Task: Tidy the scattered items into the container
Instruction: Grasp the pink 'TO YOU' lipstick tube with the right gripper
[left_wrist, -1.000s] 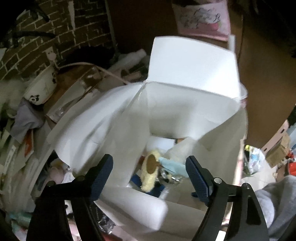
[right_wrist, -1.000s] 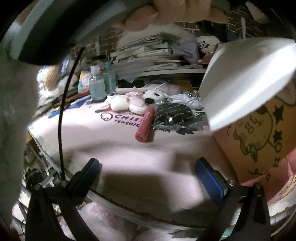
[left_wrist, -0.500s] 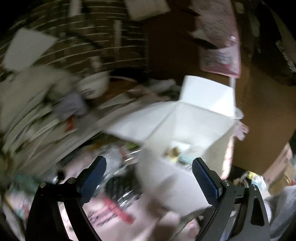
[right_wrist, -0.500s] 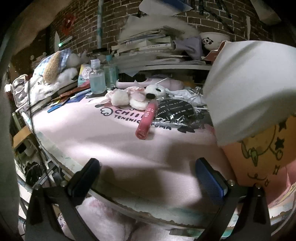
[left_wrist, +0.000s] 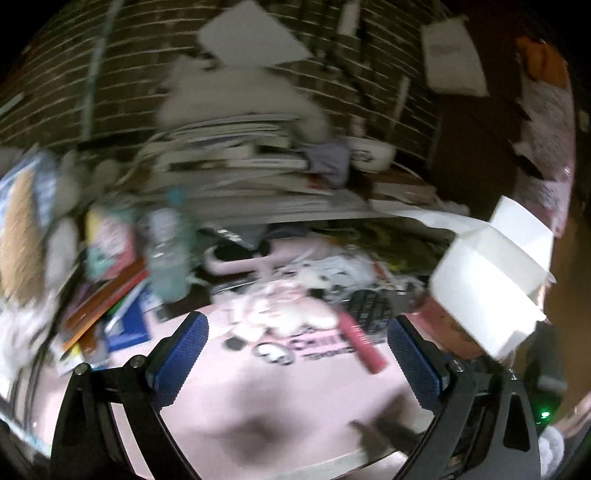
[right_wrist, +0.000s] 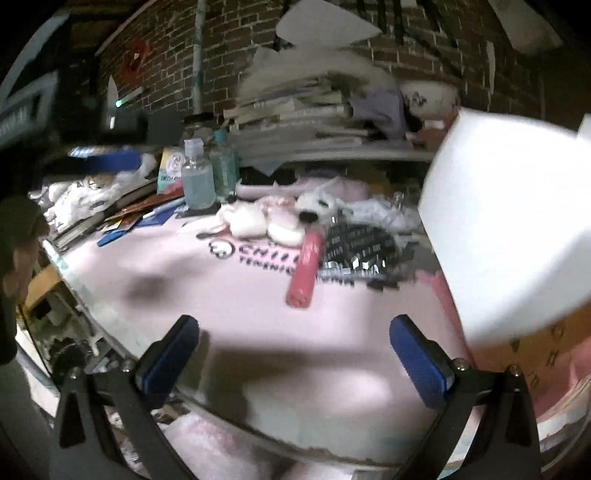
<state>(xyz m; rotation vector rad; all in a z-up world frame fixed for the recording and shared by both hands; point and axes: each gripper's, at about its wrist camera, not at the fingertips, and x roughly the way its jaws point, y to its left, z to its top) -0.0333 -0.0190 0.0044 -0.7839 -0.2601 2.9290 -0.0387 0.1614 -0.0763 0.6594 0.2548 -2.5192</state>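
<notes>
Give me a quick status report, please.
Both hand-held grippers open, empty. Pink cylindrical tube lying on pink mat. White open box at right.

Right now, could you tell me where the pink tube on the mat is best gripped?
Grip the pink tube mid-body, closing across its narrow width from above. It lies flat with its near end clear; the black packet crowds its right side.

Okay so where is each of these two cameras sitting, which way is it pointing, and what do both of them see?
Left wrist: on the left gripper, above the pink mat, facing the brick wall; its open blue-padded fingers show.
Right wrist: on the right gripper, low at the mat's near edge, facing the same clutter; open fingers show, a hand at left.
Shared: pink tube, white box, bottles, stacked books.
</notes>
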